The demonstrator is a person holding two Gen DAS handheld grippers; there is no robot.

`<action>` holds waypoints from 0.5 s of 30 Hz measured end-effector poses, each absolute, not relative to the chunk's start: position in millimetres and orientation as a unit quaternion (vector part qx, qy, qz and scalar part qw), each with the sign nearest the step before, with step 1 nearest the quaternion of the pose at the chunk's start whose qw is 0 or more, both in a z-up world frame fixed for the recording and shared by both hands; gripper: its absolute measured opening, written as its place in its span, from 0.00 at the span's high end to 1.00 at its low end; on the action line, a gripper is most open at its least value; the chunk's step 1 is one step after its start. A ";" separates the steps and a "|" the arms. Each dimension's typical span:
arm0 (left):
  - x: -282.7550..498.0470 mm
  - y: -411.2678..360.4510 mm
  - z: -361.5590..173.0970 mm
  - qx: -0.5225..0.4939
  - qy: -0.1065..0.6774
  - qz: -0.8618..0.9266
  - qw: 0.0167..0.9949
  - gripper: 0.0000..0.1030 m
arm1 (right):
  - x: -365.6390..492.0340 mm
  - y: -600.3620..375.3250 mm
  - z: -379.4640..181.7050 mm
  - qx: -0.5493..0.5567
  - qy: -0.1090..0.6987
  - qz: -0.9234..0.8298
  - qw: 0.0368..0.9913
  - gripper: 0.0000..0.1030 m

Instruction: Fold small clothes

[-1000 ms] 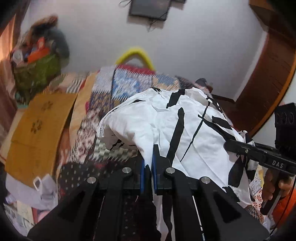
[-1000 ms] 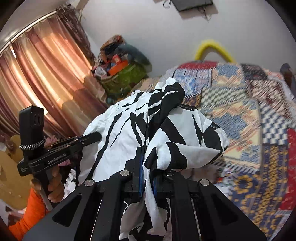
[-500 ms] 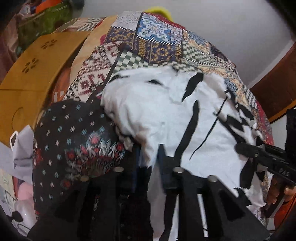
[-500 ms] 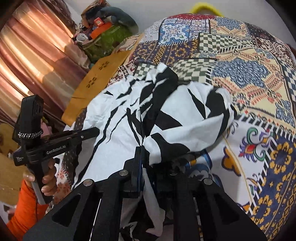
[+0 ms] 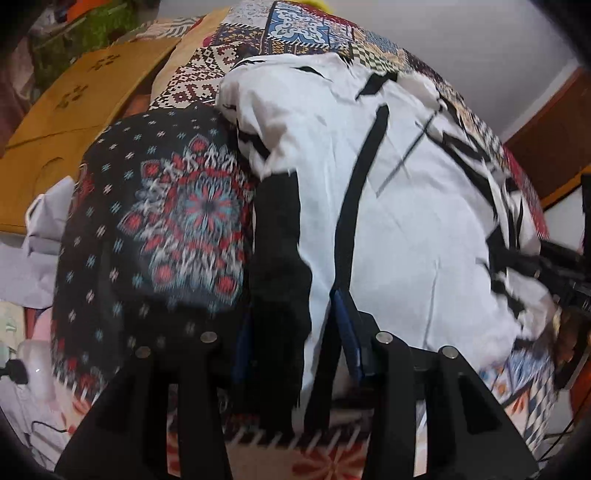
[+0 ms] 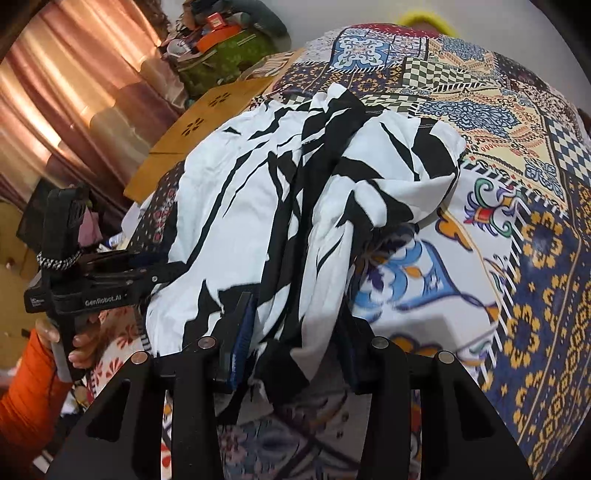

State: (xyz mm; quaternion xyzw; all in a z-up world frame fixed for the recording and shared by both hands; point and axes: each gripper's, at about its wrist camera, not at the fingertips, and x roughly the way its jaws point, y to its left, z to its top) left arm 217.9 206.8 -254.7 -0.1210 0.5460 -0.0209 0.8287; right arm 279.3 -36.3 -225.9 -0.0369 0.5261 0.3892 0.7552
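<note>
A white garment with black stripes (image 5: 406, 206) lies spread on the patchwork bedspread (image 5: 306, 26). It also shows in the right wrist view (image 6: 295, 192), bunched in folds. My left gripper (image 5: 295, 332) is open, with the garment's near edge lying loose between its fingers. My right gripper (image 6: 295, 325) is open too, with a bunched edge of the garment draped between its fingers. The other gripper shows in each view: the right one (image 5: 561, 273) at the garment's right edge, the left one (image 6: 96, 280) at its left edge.
A dark cushion with a red and blue flower pattern (image 5: 162, 229) lies left of the garment. A yellow wooden board (image 6: 199, 125) stands beside the bed. Curtains (image 6: 66, 103) and a pile of bags (image 6: 225, 40) are at the far left.
Both grippers lowered the garment onto the bed and opened from shut. The cloth now rests on the bedspread, spread wider.
</note>
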 end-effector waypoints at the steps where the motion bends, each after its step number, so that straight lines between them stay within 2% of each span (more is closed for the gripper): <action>1: 212.3 204.9 -253.9 -0.113 0.547 -0.019 0.829 0.59 | 276.4 -38.0 -225.8 -0.039 0.526 0.390 0.755 0.63; 6: 197.7 208.0 -244.9 -0.088 0.553 -0.001 0.828 0.59 | 271.8 -46.3 -217.8 -0.053 0.521 0.386 0.759 0.62; 10: 204.1 215.2 -218.4 -0.063 0.524 0.022 0.849 0.59 | 275.2 -54.6 -197.1 -0.064 0.494 0.373 0.783 0.62; 12: 213.4 219.5 -205.9 -0.059 0.511 0.028 0.857 0.58 | 281.0 -55.8 -182.3 -0.067 0.470 0.366 0.800 0.57; 15: 239.4 223.7 -187.5 -0.051 0.488 0.035 0.871 0.51 | 294.7 -48.7 -164.6 -0.063 0.441 0.364 0.818 0.51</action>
